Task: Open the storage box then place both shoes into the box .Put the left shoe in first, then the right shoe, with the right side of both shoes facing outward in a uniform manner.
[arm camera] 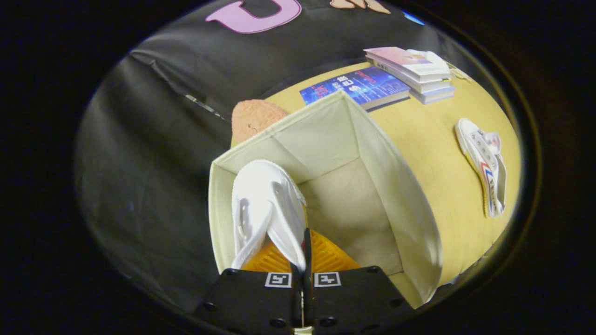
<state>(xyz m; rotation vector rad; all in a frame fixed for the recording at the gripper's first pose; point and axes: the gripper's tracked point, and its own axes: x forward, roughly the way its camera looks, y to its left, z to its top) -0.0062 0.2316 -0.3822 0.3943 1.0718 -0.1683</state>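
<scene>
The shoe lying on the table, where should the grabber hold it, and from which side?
Probably by the collar wall at the heel end of the shoe on the table, coming from above. It lies on its side, opening exposed. The gripper is shut on the other shoe over the box.

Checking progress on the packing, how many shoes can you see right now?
2. One shoe is gripped by the tool, inside the open storage box. The other shoe lies on the table beside the box.

Matt cloth storage box [396, 195] — white canvas shoe [265, 204], ribbed rubber sole.
</scene>
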